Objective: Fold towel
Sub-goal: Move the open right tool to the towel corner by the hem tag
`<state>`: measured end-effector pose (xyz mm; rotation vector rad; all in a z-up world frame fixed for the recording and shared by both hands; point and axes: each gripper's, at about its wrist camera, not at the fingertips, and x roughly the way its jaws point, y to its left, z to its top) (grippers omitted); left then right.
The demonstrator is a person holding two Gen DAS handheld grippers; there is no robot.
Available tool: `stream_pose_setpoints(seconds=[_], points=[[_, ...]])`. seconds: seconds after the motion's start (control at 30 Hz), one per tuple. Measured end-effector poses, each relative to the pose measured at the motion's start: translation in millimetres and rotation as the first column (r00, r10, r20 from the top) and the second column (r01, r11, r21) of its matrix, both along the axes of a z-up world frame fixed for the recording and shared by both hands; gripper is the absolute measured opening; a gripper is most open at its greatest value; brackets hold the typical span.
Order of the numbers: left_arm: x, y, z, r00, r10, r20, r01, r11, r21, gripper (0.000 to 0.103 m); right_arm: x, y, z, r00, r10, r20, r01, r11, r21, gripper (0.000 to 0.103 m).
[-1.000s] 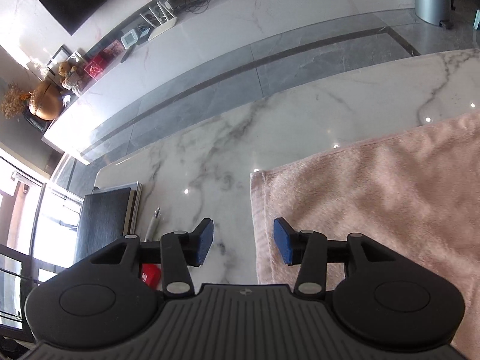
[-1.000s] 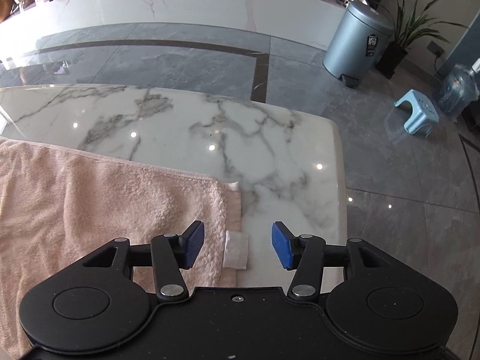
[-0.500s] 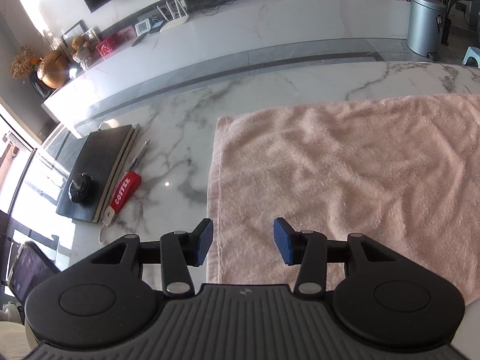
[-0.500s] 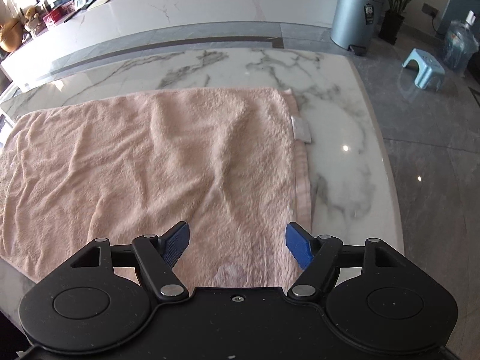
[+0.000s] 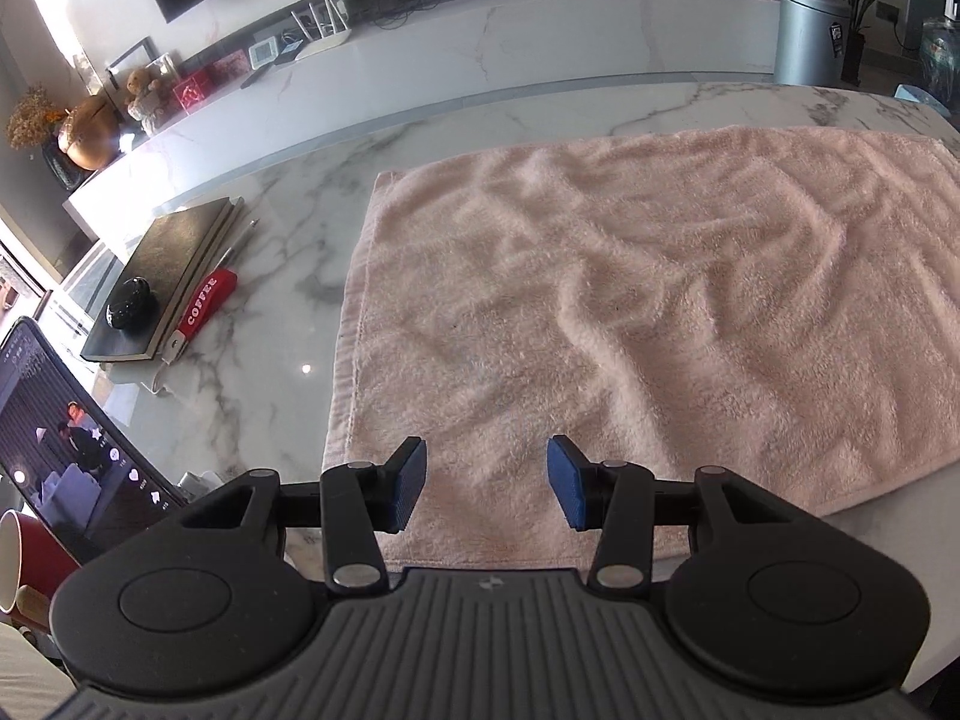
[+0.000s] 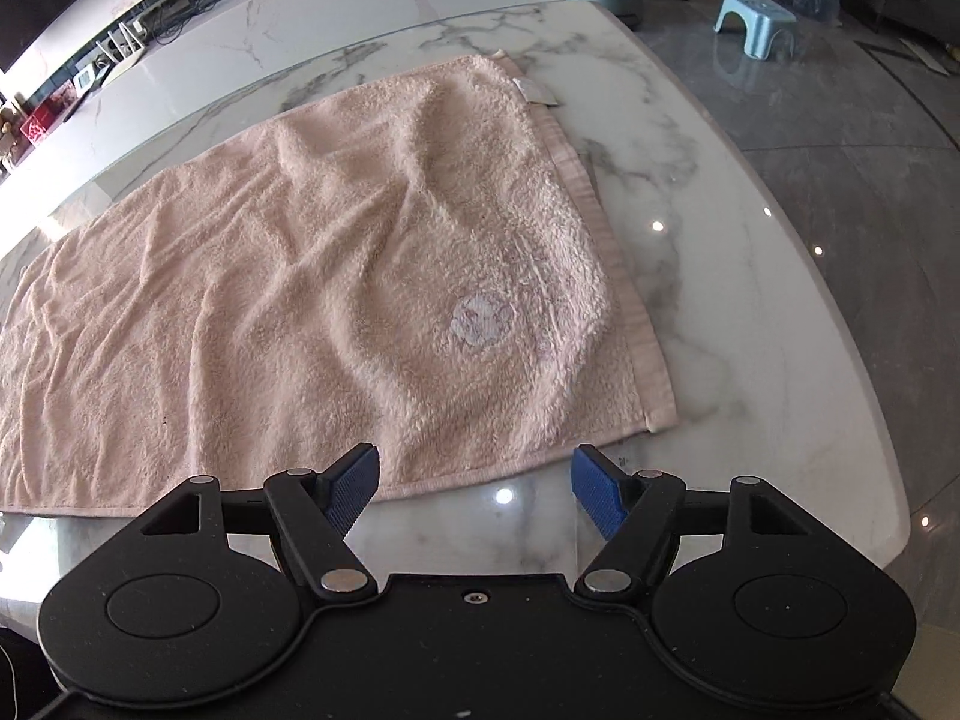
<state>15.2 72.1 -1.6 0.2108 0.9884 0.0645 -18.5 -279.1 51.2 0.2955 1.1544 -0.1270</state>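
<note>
A pink terry towel (image 5: 630,300) lies spread flat and wrinkled on the white marble table (image 5: 270,330). In the right wrist view the towel (image 6: 300,300) shows a small pale embroidered patch near its right end and a white label at its far right corner. My left gripper (image 5: 486,480) is open over the towel's near left corner, with only towel surface below its blue pads. My right gripper (image 6: 474,489) stands open wider, just in front of the towel's near edge close to the near right corner. Nothing is held between its pads.
Left of the towel lie a dark book (image 5: 162,276) with a black object on it, a pen (image 5: 240,240) and a red coffee sachet (image 5: 207,303). A lit phone (image 5: 60,420) and a red cup (image 5: 18,558) stand nearer. The table's right edge (image 6: 840,312) drops to the floor with a stool (image 6: 756,21).
Both grippers have drawn back from the towel's far edge to its near edge, so the whole towel now shows. The right gripper's jaws have widened. The left jaws kept their gap.
</note>
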Motion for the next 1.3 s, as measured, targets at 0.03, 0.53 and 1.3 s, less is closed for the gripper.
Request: stream_pose_setpoints(seconds=[0.03,0.53,1.3], points=[[-2.9,0.0,-2.3,1.000,0.002,0.000,-0.002,1.000,-0.006,0.043,-2.9,-1.8,-0.2,1.000,-0.012,0.005,0.012,1.000,0.009,0.069],[-1.5,-11.1,-21.2,1.000,-0.002,-0.015,0.001,0.999,-0.047,0.043,0.5,-38.8,-14.4,0.989,-0.148,-0.025,0.149,0.986,0.070,0.069],[20.0,-20.5,-43.0,0.997,-0.010,-0.075,0.006,0.999,-0.049,0.043,16.0,-79.1,-35.6,0.981,-0.187,-0.058,0.192,0.976,0.103,0.033]])
